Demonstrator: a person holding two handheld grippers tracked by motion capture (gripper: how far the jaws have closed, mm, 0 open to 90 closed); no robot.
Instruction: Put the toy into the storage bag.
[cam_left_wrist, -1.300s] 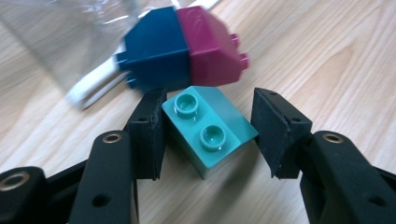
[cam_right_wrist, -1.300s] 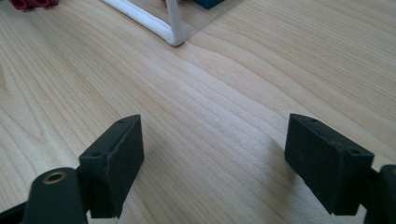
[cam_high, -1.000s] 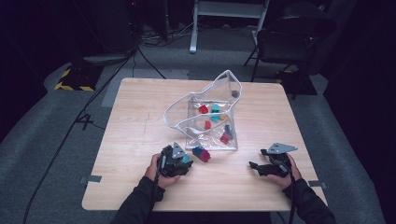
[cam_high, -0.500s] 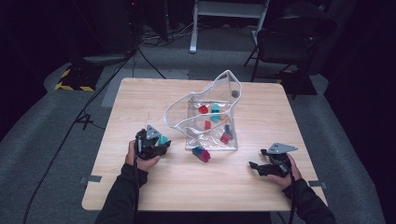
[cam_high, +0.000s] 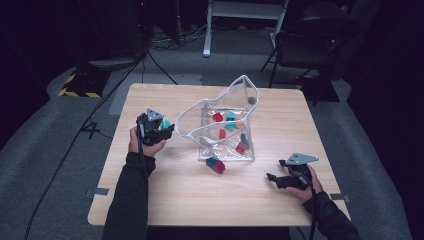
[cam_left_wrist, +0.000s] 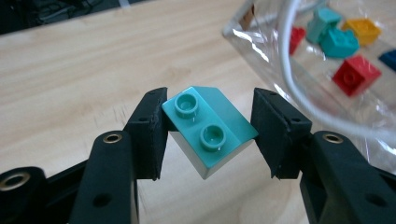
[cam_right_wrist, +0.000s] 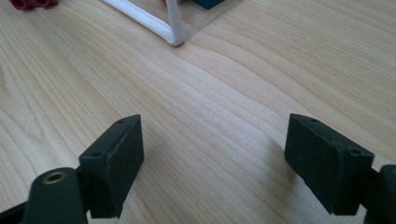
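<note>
While gripped — teal brick (cam_left_wrist: 210, 128) bears no lettering.

Bricks (cam_high: 223, 134) lie inside the bag (cam_high: 220, 107); two (cam_high: 215, 165) before it.

Light wooden table (cam_high: 165, 200) on a grey carpeted floor (cam_high: 60, 150).
A clear plastic bag (cam_high: 225, 125) with white edging lies at the frame's centre, coloured bricks inside; a red and teal brick pair (cam_high: 216, 165) lies on the wood just below the bag's lower edge.

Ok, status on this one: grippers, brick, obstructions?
Left gripper shut on teal two-stud plastic brick. Right gripper open over wooden table. Nothing blocking clear plastic bag.
</note>
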